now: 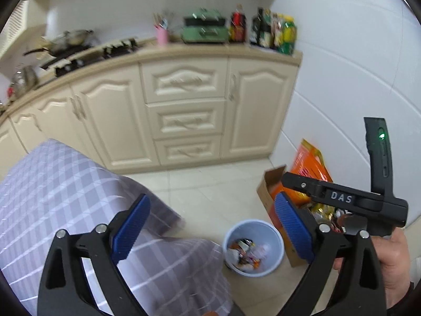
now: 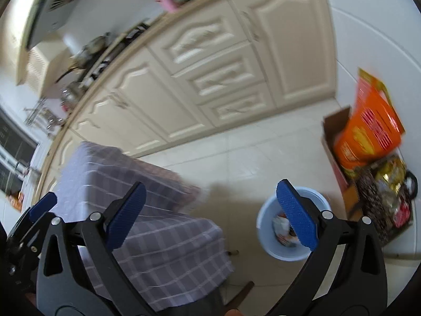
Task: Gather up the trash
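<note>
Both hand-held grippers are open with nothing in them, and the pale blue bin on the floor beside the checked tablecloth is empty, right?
Not quite. The pale blue bin already holds wrappers and scraps, as the left wrist view shows. The rest stands: the left hand-held gripper and right hand-held gripper are open with nothing in them, and the bin stands on the floor beside the checked tablecloth.

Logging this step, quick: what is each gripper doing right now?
Left gripper: open, nothing between its pads.
Right gripper: open, nothing between its pads.

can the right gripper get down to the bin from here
Probably yes: the right gripper is open and empty, the bin sits on bare floor below it, top open, beside the table, not under it.
</note>
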